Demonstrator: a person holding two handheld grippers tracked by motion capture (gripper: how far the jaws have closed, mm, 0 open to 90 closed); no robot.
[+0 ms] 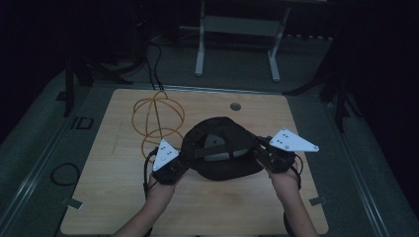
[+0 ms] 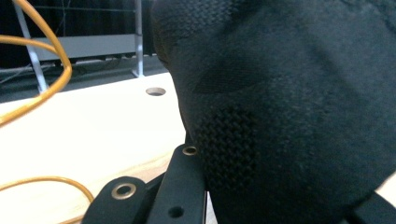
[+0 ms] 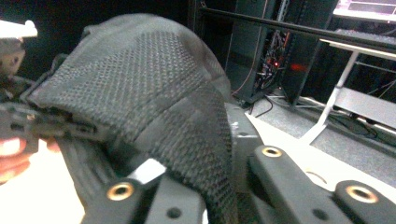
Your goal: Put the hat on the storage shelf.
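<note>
A black mesh-backed cap (image 1: 222, 148) hangs upside down just above the wooden table (image 1: 118, 197), stretched between both grippers. My left gripper (image 1: 182, 162) is shut on the cap's left edge; in the left gripper view the dark fabric (image 2: 289, 107) bulges over the jaws, with one finger (image 2: 184, 182) pressed against it. My right gripper (image 1: 260, 154) is shut on the cap's right edge. In the right gripper view the woven band (image 3: 154, 93) runs down between its fingers (image 3: 280, 172). Beyond the cap, the other gripper (image 3: 14, 46) shows at the left.
A coiled orange cable (image 1: 158, 118) lies on the table behind my left gripper, also in the left gripper view (image 2: 56, 79). A round hole (image 1: 235, 106) sits near the table's far edge. White desk legs (image 1: 200, 49) stand on the floor beyond.
</note>
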